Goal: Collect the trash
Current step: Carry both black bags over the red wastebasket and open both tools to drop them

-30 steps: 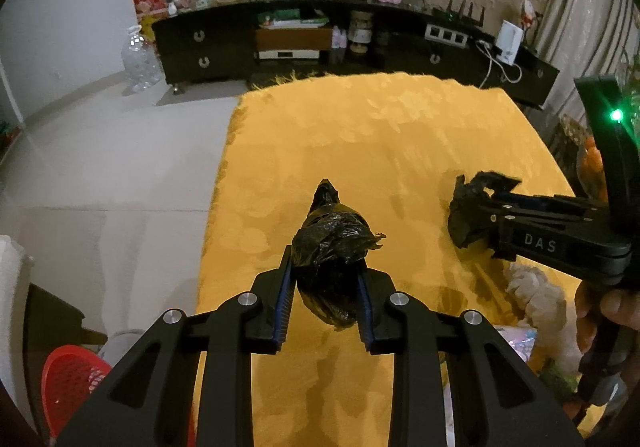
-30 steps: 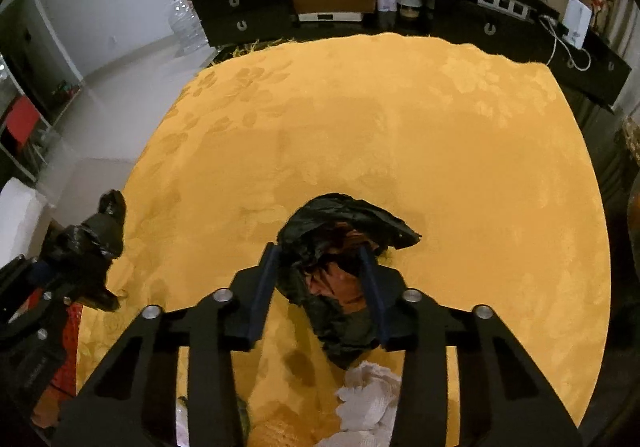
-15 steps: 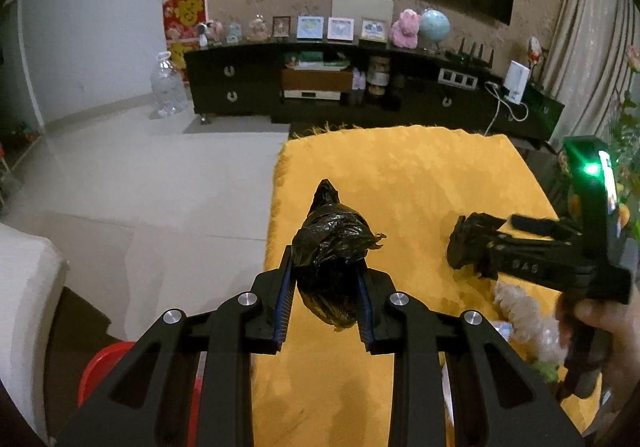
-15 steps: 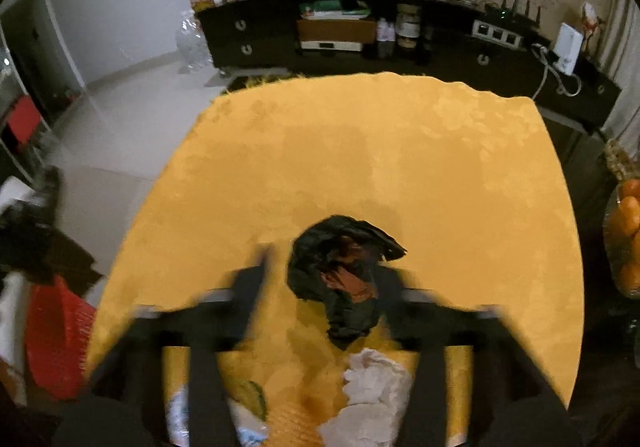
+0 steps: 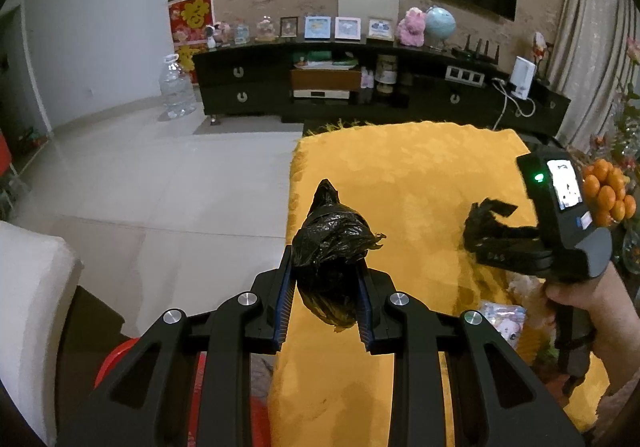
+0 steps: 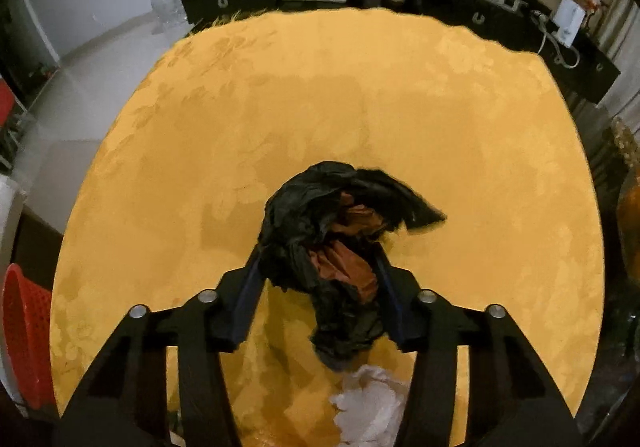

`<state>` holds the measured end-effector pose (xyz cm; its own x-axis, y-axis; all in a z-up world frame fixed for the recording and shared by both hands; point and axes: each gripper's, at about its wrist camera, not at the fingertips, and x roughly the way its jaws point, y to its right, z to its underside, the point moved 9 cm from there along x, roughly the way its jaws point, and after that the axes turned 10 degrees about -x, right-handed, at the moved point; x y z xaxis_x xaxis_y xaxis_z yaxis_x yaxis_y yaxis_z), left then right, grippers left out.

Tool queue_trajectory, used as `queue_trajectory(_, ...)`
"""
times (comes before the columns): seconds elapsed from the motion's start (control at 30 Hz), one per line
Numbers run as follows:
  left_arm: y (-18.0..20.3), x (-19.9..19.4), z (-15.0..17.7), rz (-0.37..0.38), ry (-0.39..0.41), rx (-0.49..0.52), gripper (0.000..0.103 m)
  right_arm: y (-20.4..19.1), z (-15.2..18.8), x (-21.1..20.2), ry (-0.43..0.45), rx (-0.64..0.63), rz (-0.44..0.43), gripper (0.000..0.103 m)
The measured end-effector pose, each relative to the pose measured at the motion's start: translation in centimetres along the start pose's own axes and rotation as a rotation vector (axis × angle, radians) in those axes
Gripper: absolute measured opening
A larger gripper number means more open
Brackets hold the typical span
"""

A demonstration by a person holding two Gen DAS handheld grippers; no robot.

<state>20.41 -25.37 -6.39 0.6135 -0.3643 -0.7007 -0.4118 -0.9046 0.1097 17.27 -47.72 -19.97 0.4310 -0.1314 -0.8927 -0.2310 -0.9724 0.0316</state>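
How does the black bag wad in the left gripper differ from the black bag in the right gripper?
The wad in the left gripper is a tight, closed black bundle with a twisted tip; the bag in the right gripper is loose and gaping, showing reddish-brown contents. The left bundle hangs beside the yellow table's edge, above floor; the right one is over the tabletop. Both are black plastic, clamped between fingers.

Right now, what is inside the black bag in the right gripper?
The black bag, clamped in the right gripper, gapes open on crumpled orange-brown material. Whatever lies deeper is covered by the plastic, so the rest cannot be seen.
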Motion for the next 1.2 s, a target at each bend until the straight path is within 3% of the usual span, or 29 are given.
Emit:
queue_trajectory(0.3,-1.7,-1.5,-0.4,-0.018,0.027,-0.024,0.026,-1.0,-1.9,-6.2,0.155,0.014,-0.036,0.047)
queue_trajectory(0.53,-4.8,-4.5,-0.3,-0.042,0.073,-0.074,0.026,-3.9,-2.1,-11.4,0.261,-0.044,-0.042,0.047)
queue_trajectory(0.8,-11.4,-8.8,2.5,-0.149,0.109,-0.143,0.026,-11.8,-0.4,-15.8,0.337,-0.162,-0.135,0.048)
queue_trajectory(1.1,-19.3,-11.1,6.7,-0.285,0.067,-0.221,0.026,-21.2,2.1,-16.6,0.328,-0.290,-0.249,0.048)
queue_trajectory(1.2,-20.8,-11.0,8.4,-0.292,0.035,-0.243,0.026,-24.4,3.0,-15.9,0.306,-0.346,-0.286,0.048)
